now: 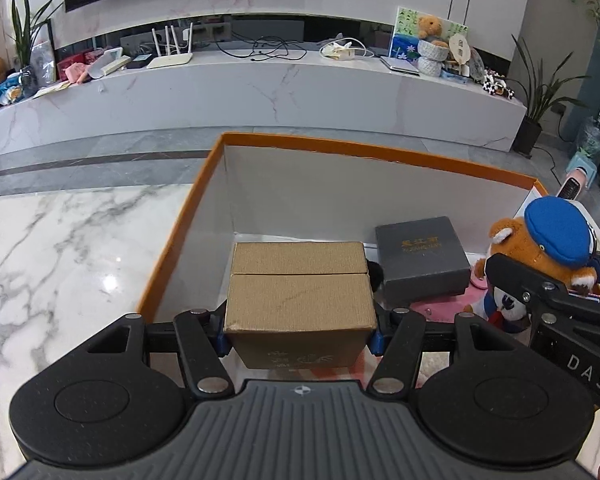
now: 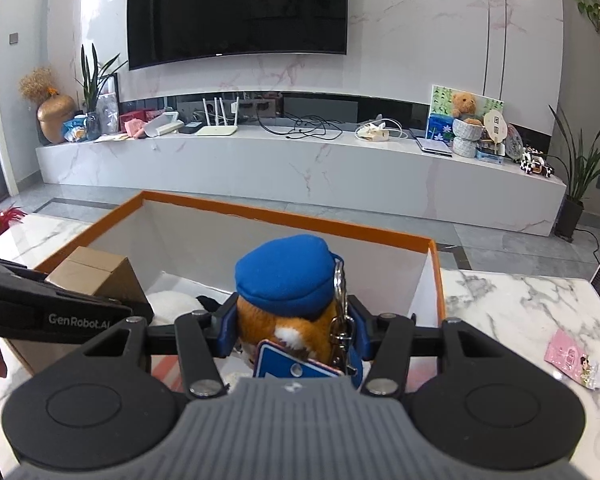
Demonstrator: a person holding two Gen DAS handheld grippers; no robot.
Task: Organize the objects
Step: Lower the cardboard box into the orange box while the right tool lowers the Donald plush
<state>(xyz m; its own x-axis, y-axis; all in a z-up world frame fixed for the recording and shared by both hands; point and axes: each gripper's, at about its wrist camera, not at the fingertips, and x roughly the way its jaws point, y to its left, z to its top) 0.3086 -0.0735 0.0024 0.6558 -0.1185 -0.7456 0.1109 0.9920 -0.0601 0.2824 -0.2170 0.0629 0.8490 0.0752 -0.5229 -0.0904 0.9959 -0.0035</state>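
Your left gripper (image 1: 300, 332) clamps a plain brown cardboard box (image 1: 298, 296), your right gripper (image 2: 294, 332) a blue-capped orange plush bear (image 2: 288, 292), both above the orange-rimmed bin (image 1: 172, 248).

Right gripper (image 2: 294, 334) clamping plush bear (image 2: 288, 280), over orange-rimmed box (image 2: 284, 211)

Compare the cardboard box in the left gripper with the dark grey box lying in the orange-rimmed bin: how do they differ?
The cardboard box is plain brown with a seam across its top; the dark grey box is flatter and bears gold lettering. The cardboard box is clamped in the left gripper; the dark grey box lies free in the orange-rimmed bin, untouched. The cardboard box looks bulkier. Both are closed and rectangular.
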